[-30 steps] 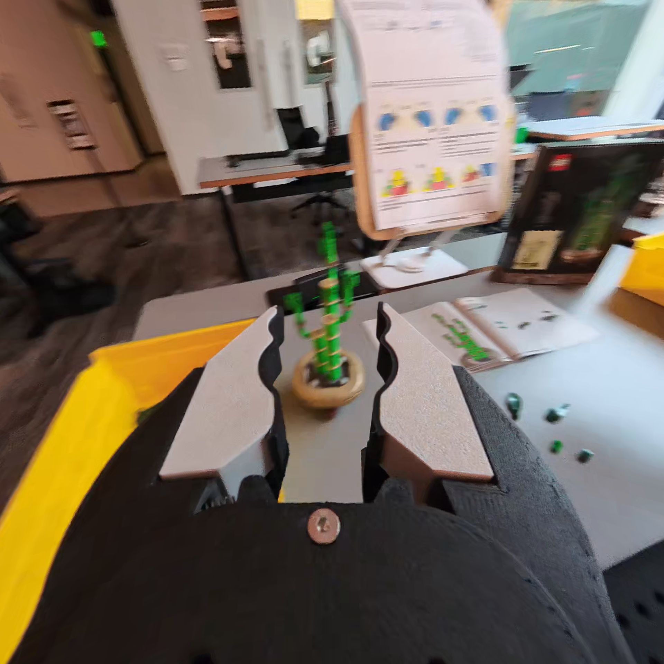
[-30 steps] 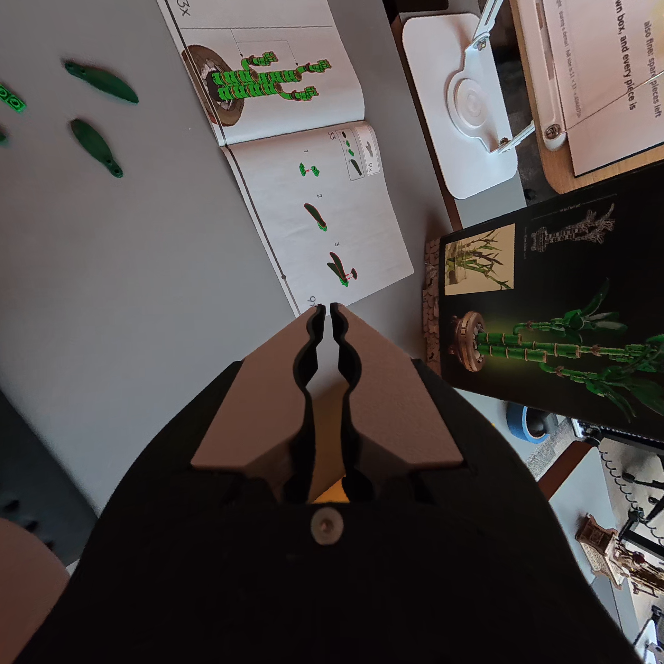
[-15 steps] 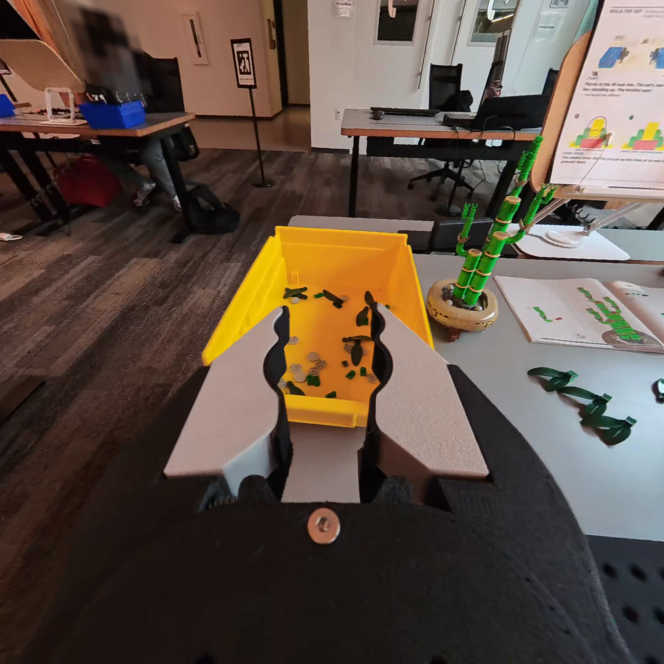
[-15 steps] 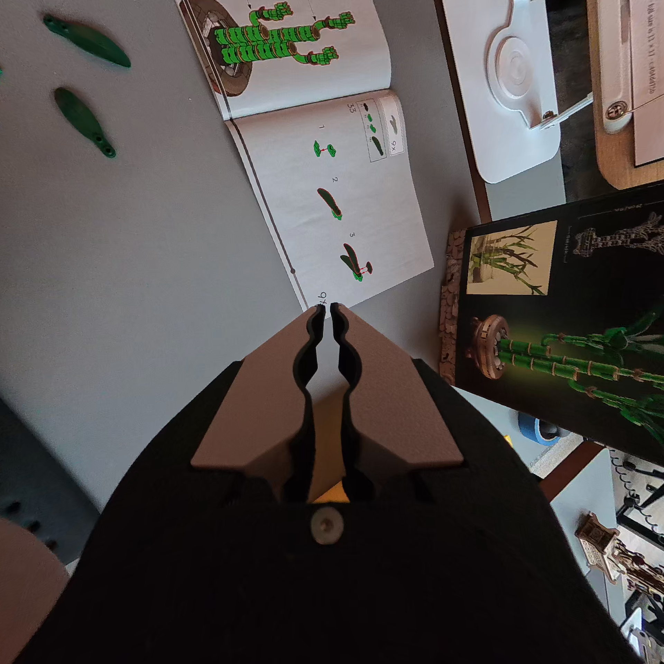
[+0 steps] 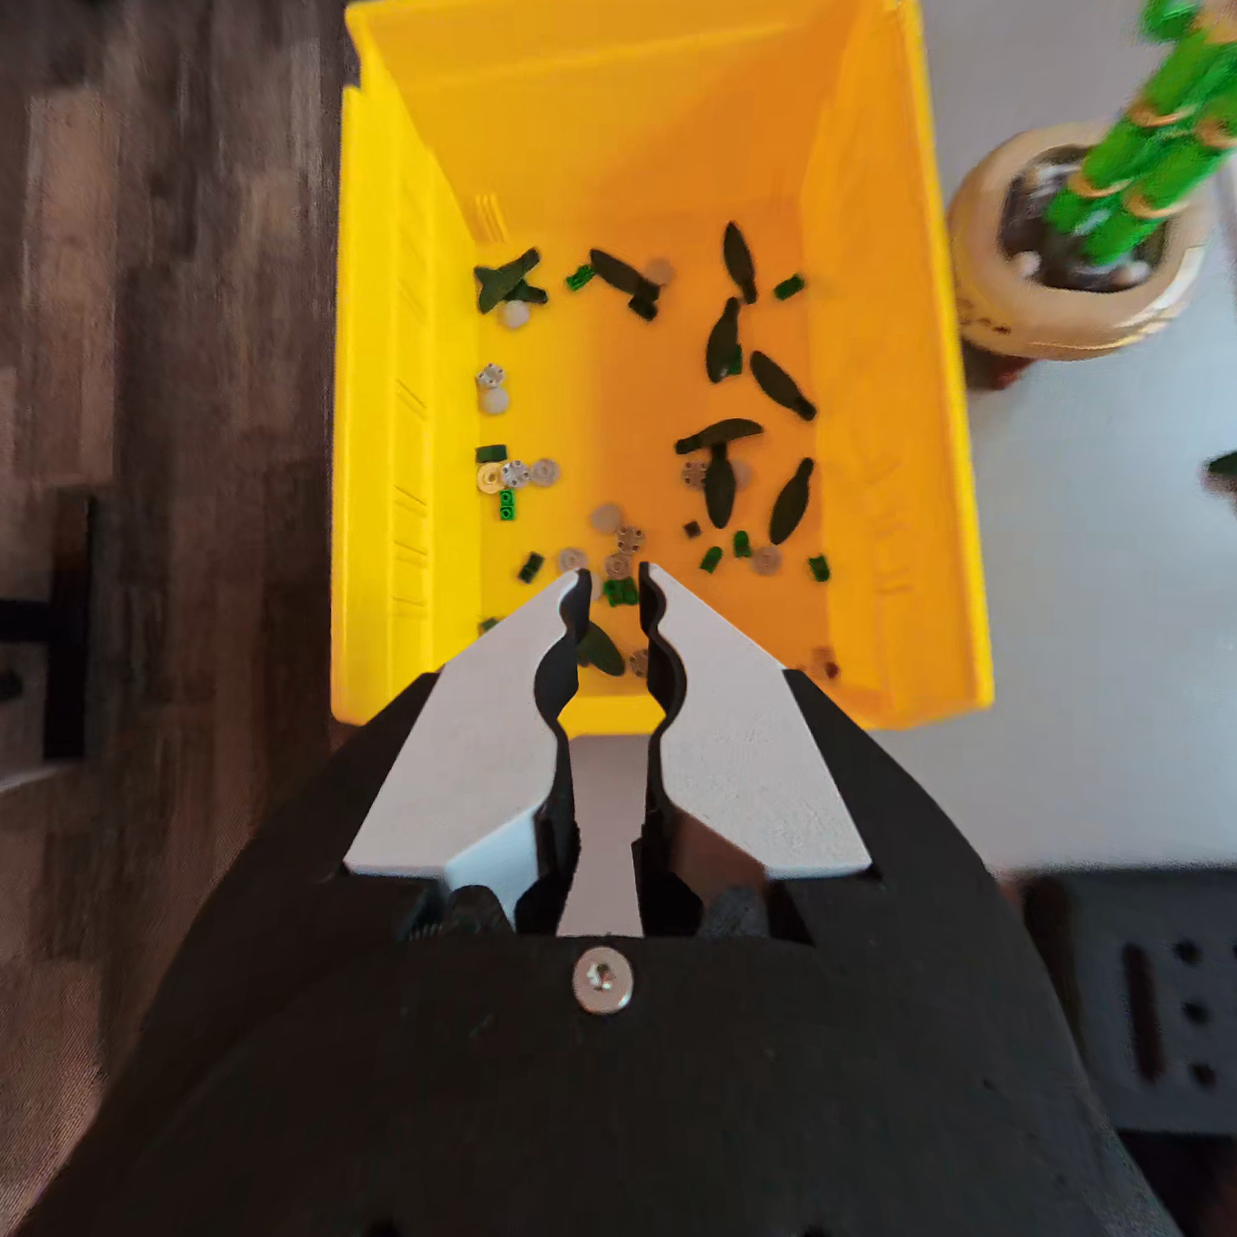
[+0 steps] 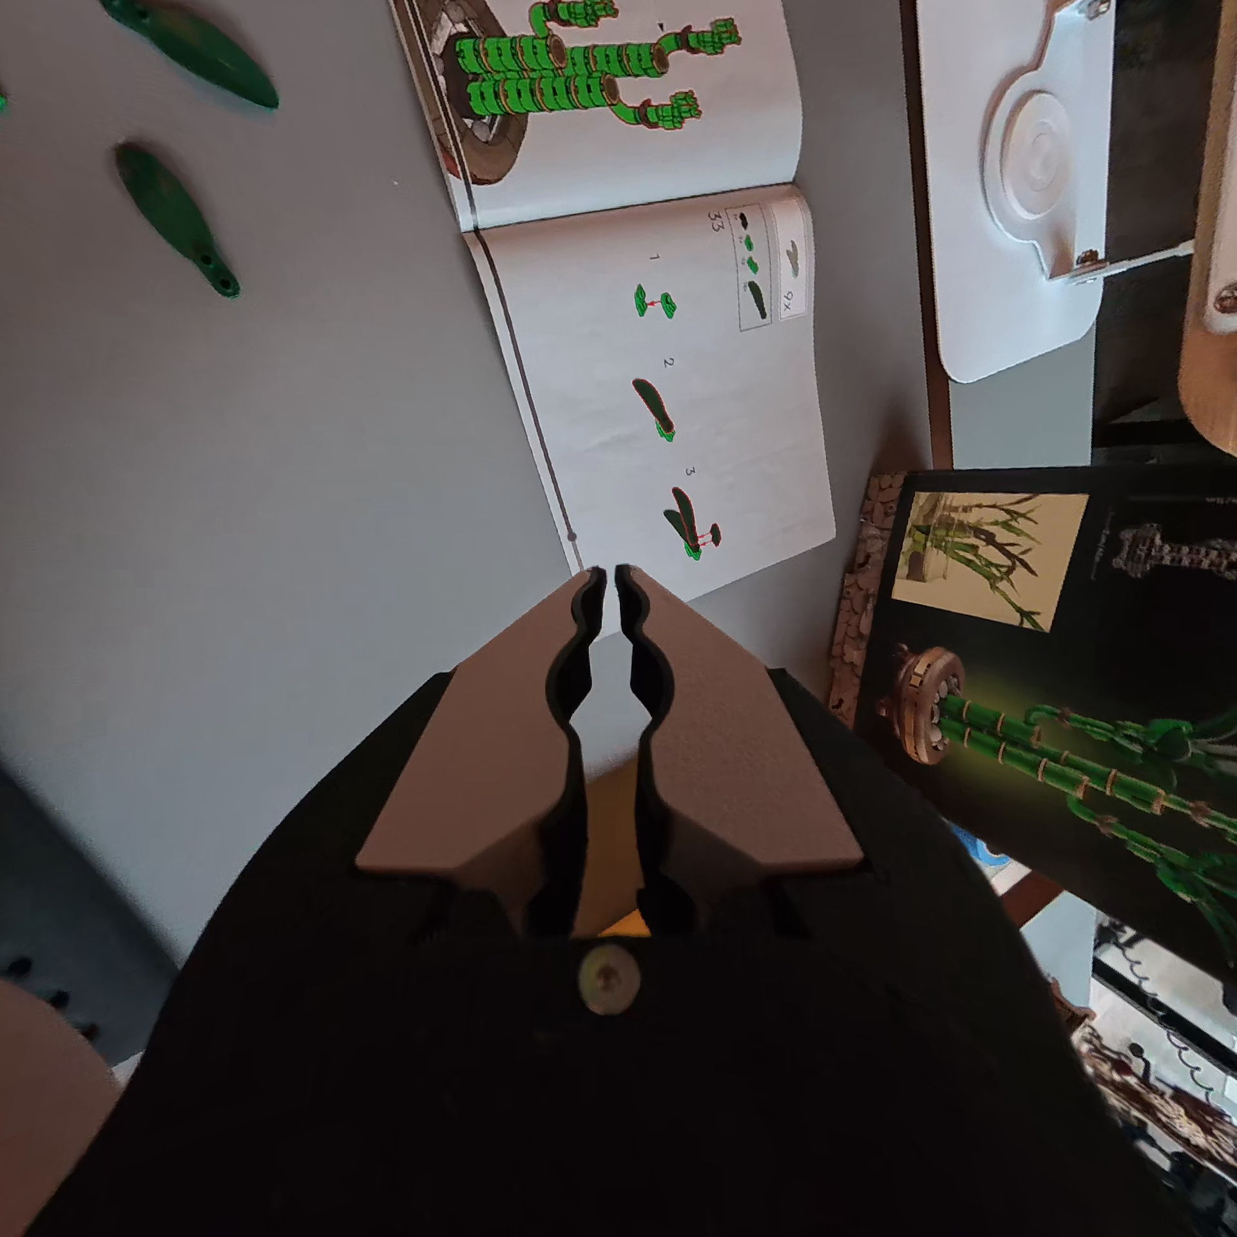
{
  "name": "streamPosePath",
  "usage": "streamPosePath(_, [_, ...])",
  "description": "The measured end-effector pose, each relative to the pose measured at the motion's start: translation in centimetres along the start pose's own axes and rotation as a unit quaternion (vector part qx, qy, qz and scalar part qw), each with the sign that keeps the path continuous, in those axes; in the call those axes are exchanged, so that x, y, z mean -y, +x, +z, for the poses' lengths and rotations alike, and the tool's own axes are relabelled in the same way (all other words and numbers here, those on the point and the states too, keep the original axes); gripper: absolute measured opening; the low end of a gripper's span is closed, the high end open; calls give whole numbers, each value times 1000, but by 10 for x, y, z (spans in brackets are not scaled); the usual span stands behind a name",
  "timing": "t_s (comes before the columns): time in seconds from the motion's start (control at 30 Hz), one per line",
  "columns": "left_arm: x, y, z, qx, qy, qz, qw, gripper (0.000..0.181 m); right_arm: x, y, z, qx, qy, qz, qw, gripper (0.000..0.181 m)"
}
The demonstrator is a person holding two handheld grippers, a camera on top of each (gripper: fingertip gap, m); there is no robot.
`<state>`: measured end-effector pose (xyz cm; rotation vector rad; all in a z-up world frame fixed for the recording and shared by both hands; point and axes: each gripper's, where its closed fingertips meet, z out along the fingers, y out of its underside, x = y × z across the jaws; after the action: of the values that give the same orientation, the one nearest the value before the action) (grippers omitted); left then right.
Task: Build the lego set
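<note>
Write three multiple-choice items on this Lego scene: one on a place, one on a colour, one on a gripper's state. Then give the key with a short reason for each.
1. Where do most loose Lego pieces lie?
A. in the bin
B. on the open booklet
C. on the box

2. What colour is the bin?
A. blue
B. yellow
C. grey

3. How is the left gripper?
A. shut on a leaf
B. holding the bamboo model
C. slightly open, holding nothing

Key:
1 A: dark leaves and small round pieces are scattered on the floor of the bin.
2 B: its walls are bright yellow.
3 C: the left gripper shows a clear gap between its fingertips, with nothing between them, above the small green pieces in the bin.
</note>
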<state>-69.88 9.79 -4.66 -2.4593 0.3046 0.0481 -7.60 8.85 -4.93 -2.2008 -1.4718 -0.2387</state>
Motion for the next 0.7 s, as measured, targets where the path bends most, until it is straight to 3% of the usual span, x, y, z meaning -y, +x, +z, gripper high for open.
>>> streamPosePath(0.17, [-20,11,33,-84,-167,16,982,3,19,-9,-2,0,3,-25,1000,3])
streamPosePath(0.33, [-51,20,34,-136,-318,85,934,18,36,-9,-15,-12,-1,-24,1000,3])
streamPosePath(0.57, [-53,15,62,-163,-380,125,902,16,78,-17,-33,-30,31,-21,999,3])
streamPosePath(0.7, [-50,11,74,-173,-381,86,904,20,101,-15,-39,-47,68,-15,997,3])
